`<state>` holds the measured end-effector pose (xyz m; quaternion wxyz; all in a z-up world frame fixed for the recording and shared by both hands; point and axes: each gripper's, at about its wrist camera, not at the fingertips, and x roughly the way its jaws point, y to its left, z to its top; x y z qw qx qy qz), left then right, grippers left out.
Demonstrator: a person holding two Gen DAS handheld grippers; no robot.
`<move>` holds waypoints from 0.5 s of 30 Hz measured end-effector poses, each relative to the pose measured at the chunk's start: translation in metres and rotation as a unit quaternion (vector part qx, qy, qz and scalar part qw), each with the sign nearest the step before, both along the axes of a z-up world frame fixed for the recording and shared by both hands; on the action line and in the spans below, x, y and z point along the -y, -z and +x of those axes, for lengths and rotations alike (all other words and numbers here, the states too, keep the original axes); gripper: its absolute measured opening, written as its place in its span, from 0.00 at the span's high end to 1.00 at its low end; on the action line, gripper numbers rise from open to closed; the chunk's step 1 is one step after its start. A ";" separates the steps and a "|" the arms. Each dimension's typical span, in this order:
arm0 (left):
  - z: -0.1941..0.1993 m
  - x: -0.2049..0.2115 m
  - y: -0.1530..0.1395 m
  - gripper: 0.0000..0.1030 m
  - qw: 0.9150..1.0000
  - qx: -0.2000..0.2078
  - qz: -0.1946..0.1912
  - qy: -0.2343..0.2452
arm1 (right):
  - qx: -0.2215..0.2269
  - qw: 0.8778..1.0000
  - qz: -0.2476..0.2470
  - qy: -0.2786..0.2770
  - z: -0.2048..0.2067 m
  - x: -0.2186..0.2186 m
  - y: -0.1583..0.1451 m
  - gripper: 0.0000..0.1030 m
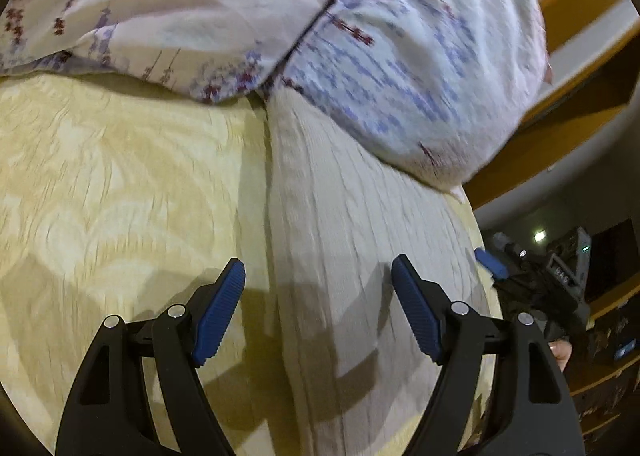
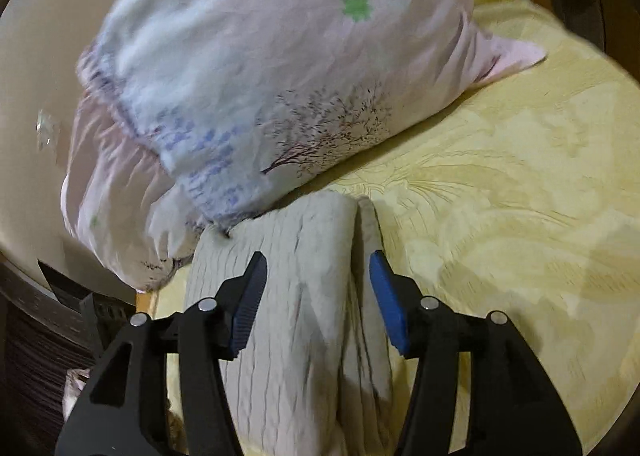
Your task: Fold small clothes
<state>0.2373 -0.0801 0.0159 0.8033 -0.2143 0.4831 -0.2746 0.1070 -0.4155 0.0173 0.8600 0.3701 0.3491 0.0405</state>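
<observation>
A pale grey-white crinkled garment (image 1: 360,256) lies in a long folded strip on a yellow patterned bedspread (image 1: 120,184). My left gripper (image 1: 318,280) is open just above the garment's left edge, holding nothing. In the right wrist view the same garment (image 2: 296,316) runs lengthwise under my right gripper (image 2: 318,272), which is open over it, with a fold seam near the right finger. The right gripper (image 1: 490,262) also shows at the garment's right edge in the left wrist view.
Two floral pillows (image 1: 420,68) lie at the garment's far end; one pillow (image 2: 260,88) rests against its top edge. The bed edge and a wooden frame (image 1: 560,116) are to the right. Dark furniture (image 2: 36,336) stands beyond the left bed edge.
</observation>
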 end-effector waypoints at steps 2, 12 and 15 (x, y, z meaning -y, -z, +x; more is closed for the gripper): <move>0.016 -0.001 0.003 0.26 1.000 -0.016 -0.016 -0.003 | -0.012 1.000 0.020 -0.006 0.012 0.006 0.008 0.48; 0.068 0.010 0.016 0.58 0.997 -0.042 -0.062 -0.011 | 0.015 0.998 0.010 -0.052 0.046 -0.004 0.015 0.90; 0.068 0.014 0.009 0.76 0.998 -0.016 -0.055 -0.011 | 0.089 0.994 -0.046 -0.043 0.029 -0.012 -0.010 0.92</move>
